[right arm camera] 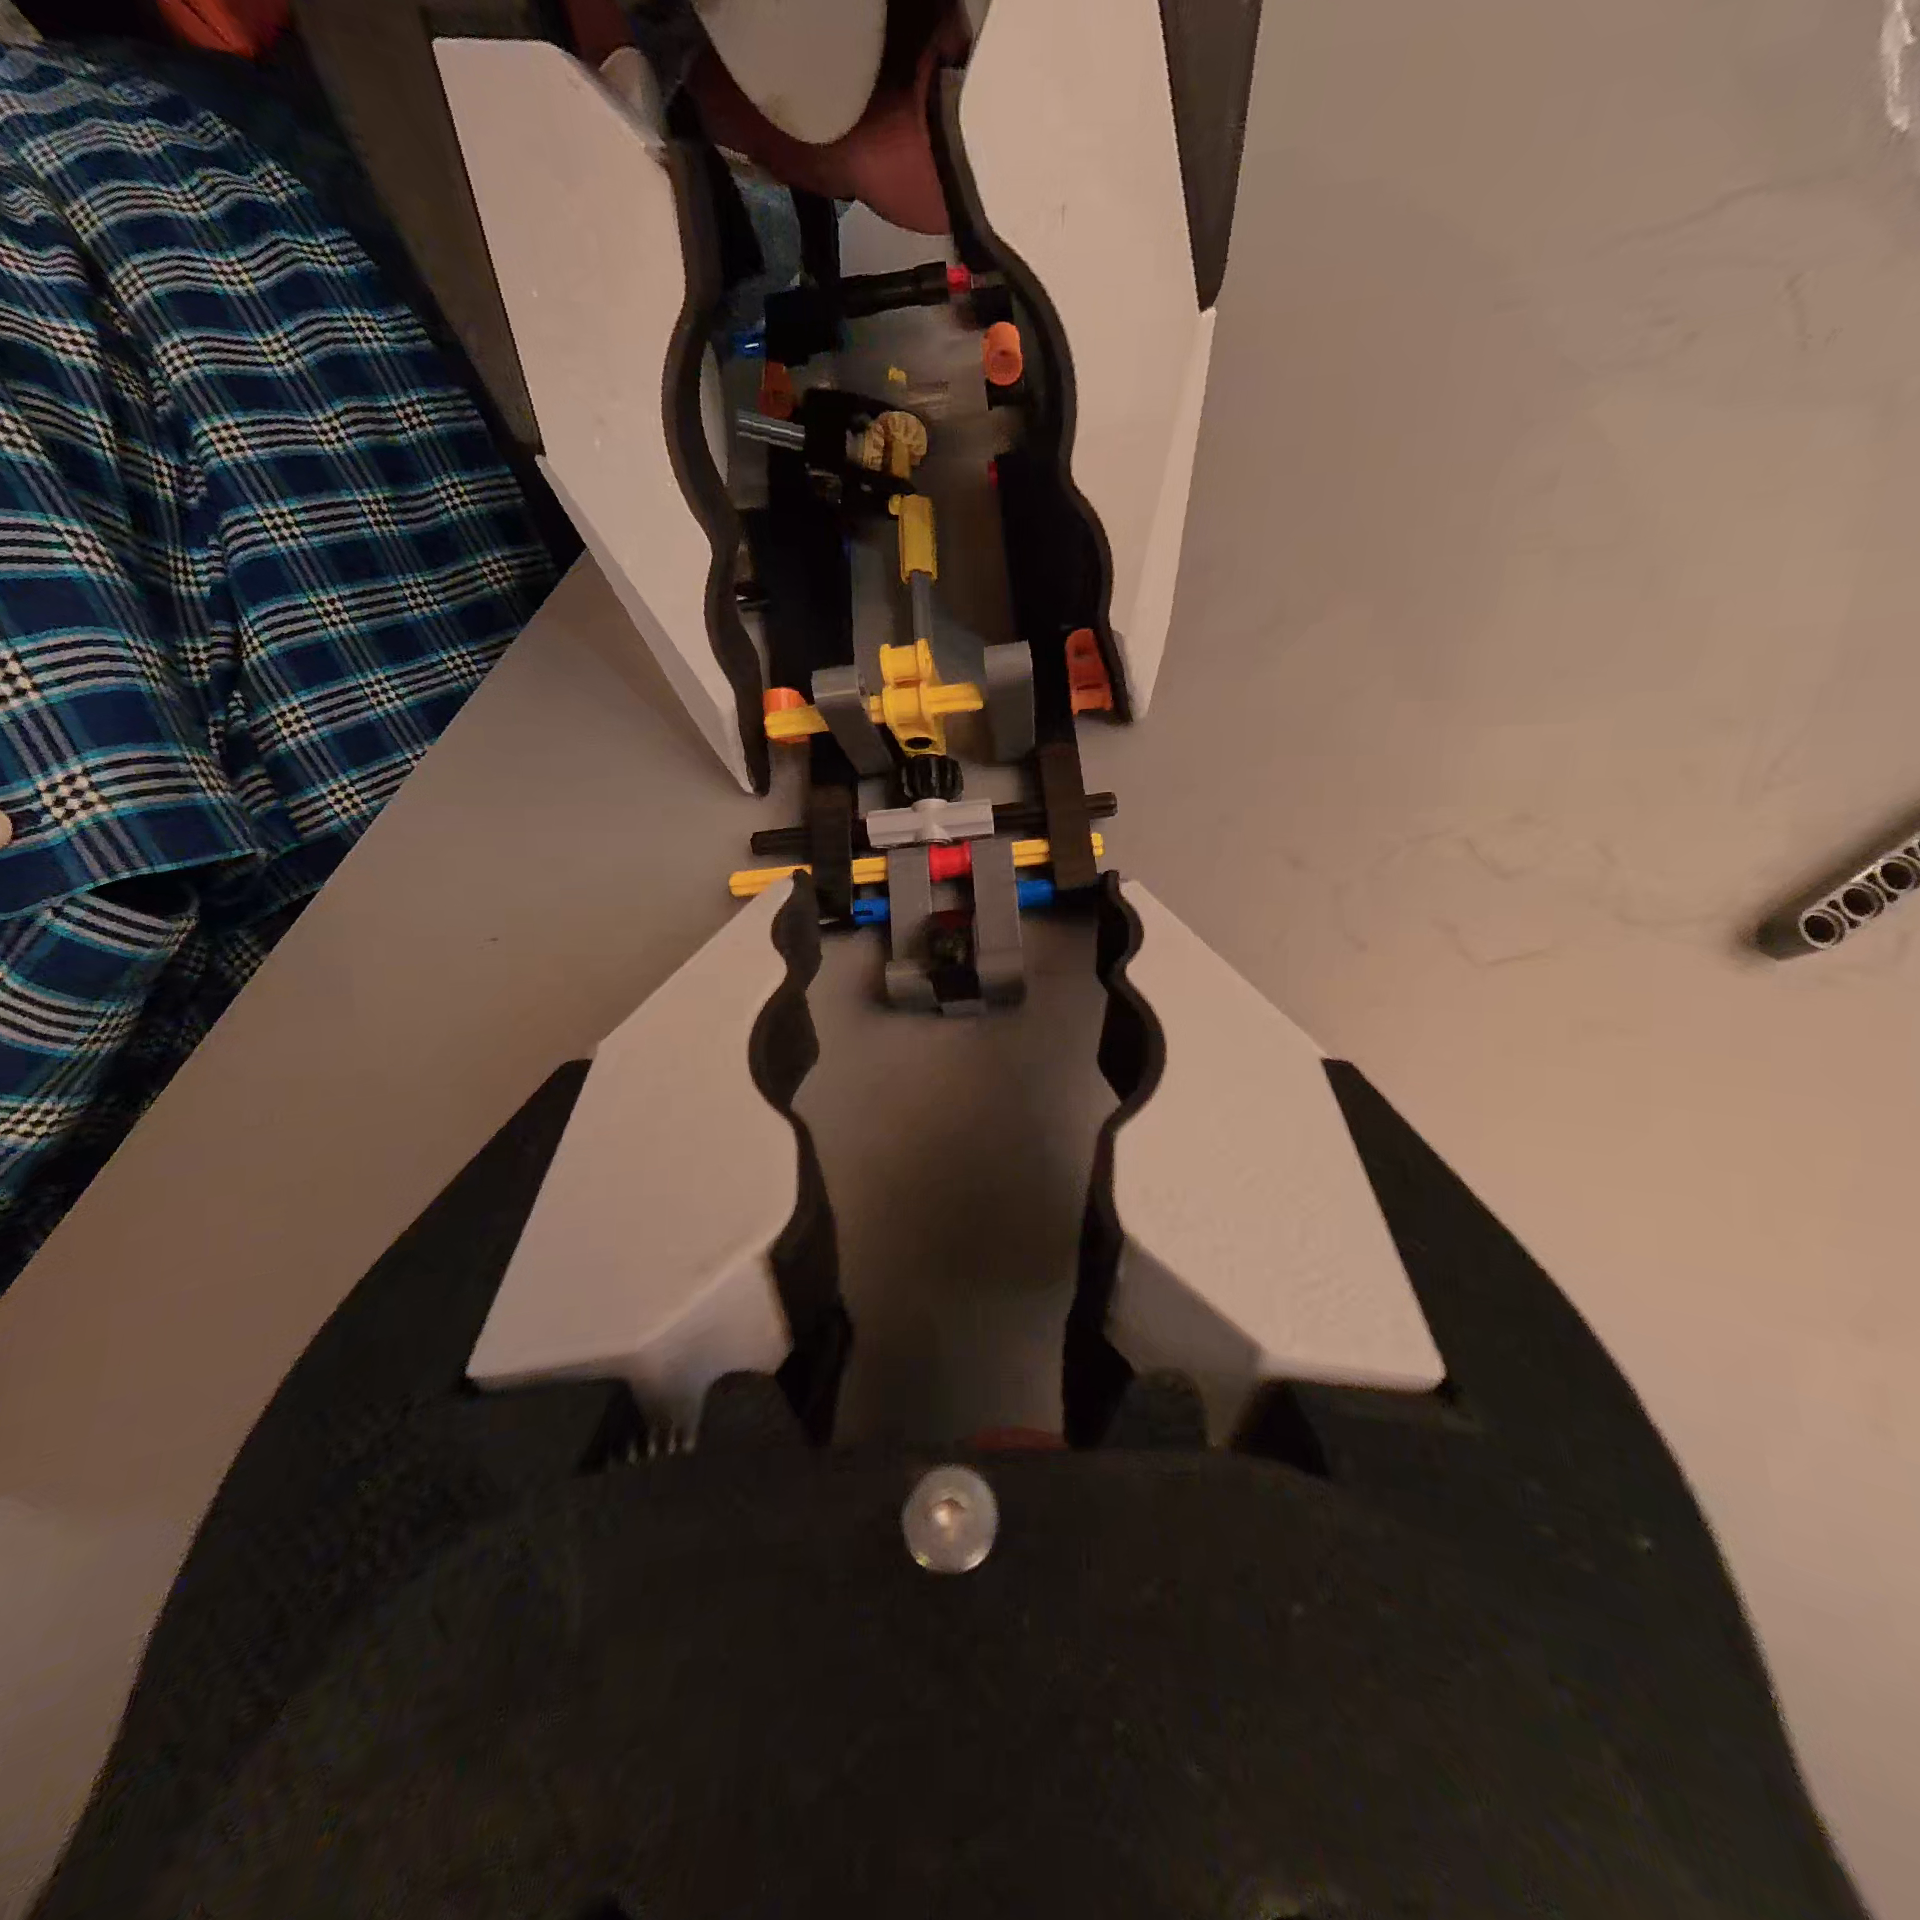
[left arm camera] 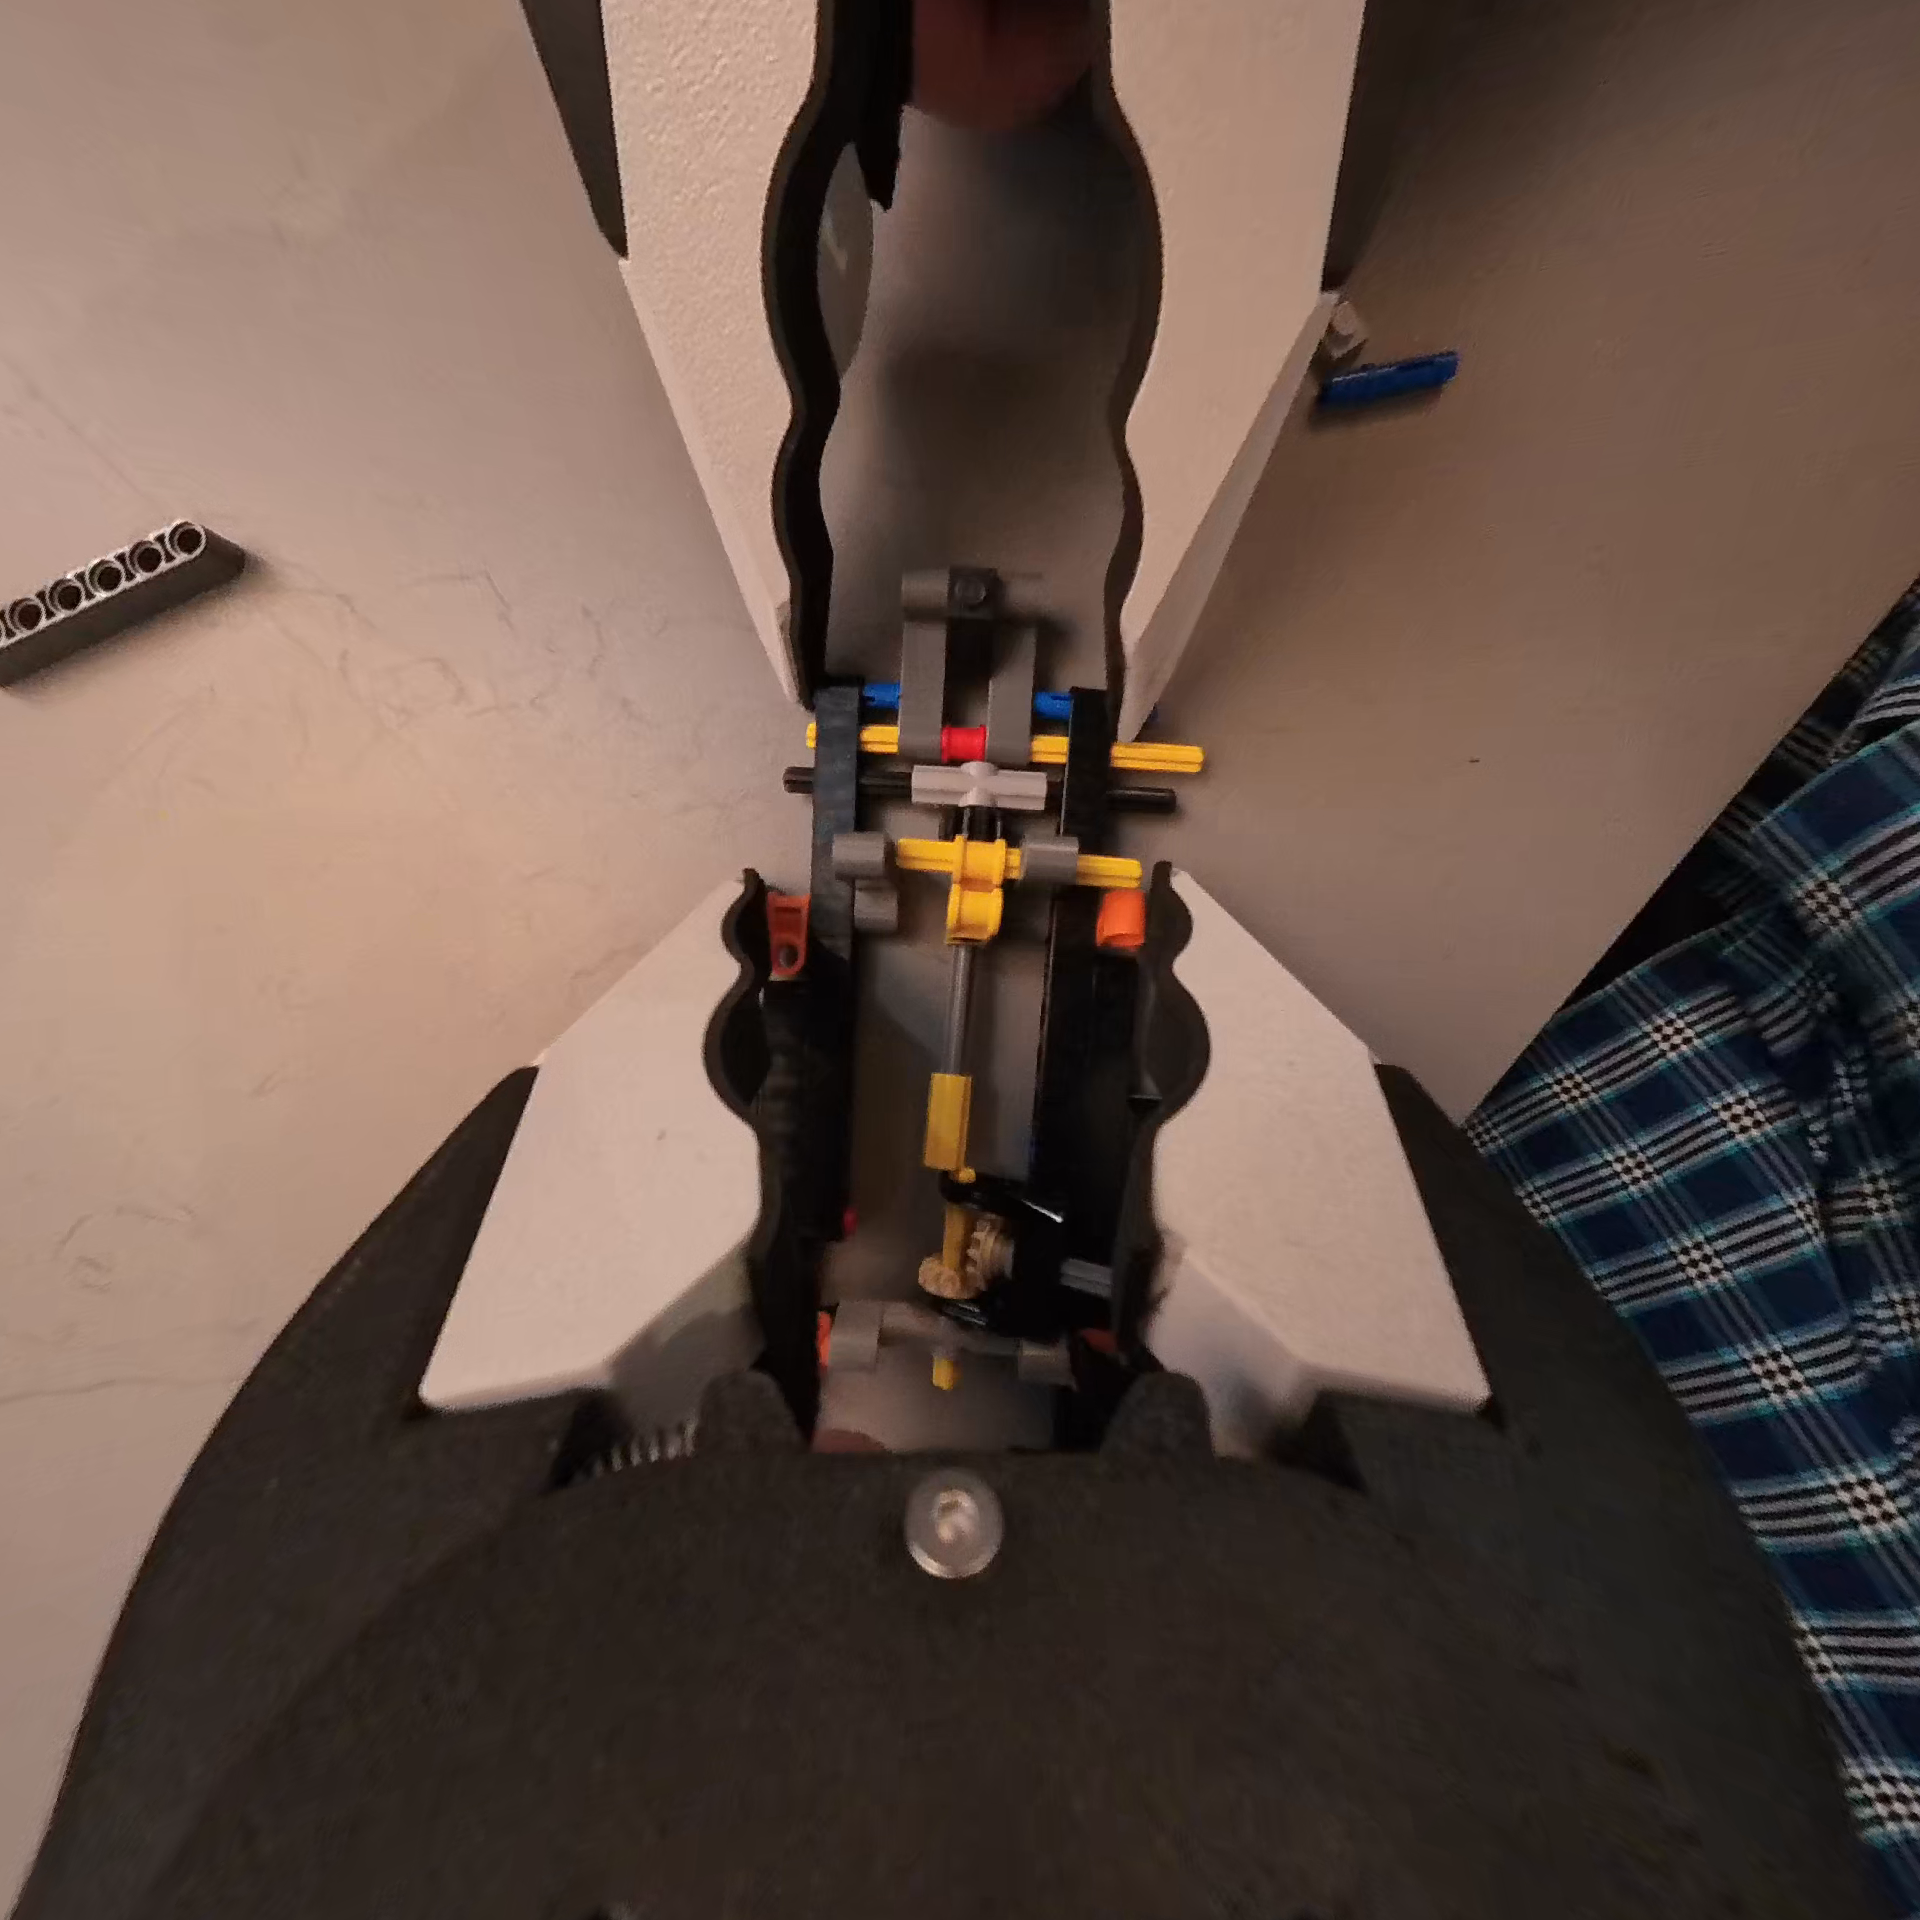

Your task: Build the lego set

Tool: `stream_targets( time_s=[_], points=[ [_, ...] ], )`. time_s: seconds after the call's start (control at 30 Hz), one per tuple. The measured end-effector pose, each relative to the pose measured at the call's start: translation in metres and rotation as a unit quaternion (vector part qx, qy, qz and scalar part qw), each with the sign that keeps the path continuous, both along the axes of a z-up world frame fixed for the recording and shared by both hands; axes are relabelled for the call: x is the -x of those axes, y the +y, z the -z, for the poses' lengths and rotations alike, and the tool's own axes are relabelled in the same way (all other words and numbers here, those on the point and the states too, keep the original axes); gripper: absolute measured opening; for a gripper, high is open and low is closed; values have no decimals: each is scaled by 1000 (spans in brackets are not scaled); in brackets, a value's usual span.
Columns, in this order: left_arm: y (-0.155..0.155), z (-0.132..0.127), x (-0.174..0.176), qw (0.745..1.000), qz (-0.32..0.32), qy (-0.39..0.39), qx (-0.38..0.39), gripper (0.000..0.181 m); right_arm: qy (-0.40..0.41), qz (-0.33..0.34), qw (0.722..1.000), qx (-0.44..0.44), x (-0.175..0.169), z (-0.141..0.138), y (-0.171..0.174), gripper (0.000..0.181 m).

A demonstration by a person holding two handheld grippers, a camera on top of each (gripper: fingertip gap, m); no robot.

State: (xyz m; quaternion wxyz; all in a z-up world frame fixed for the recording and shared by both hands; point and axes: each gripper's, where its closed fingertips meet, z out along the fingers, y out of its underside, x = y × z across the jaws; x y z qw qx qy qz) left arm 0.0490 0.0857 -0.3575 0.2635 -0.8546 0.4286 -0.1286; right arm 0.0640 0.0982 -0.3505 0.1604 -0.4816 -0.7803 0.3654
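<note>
A lego technic assembly (left arm camera: 971,883) has black side beams, yellow and black axles, grey connectors, orange pins and tan gears. It hangs between my two grippers, which face each other over a pale table (left arm camera: 416,312). My left gripper (left arm camera: 956,894) is shut on its black side beams along most of their length. My right gripper (right arm camera: 951,894) comes from the opposite side. Its fingertips pinch the end of the assembly (right arm camera: 914,707) beside the grey frame. The right gripper shows at the top of the left wrist view (left arm camera: 966,696). The left gripper shows at the top of the right wrist view (right arm camera: 940,748).
A loose dark grey beam with holes (left arm camera: 114,603) lies on the table, also seen in the right wrist view (right arm camera: 1860,904). A blue beam (left arm camera: 1387,379) and a small grey piece (left arm camera: 1345,322) lie behind the right gripper. A person's blue plaid shirt (right arm camera: 208,520) is at the table edge. The tips of both grippers are at nearly the same place.
</note>
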Motion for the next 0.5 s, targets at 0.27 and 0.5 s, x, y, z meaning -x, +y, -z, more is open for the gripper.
stream_targets(
  time_s=[0.27,0.5],
  points=[
    [0,0,0,1000,1,-3,-2,66,4,0,1000,-5,0,0,-1,45],
    [0,0,0,1000,8,3,5,67,3,-12,1000,-1,-7,-5,-1,62]
  ],
)
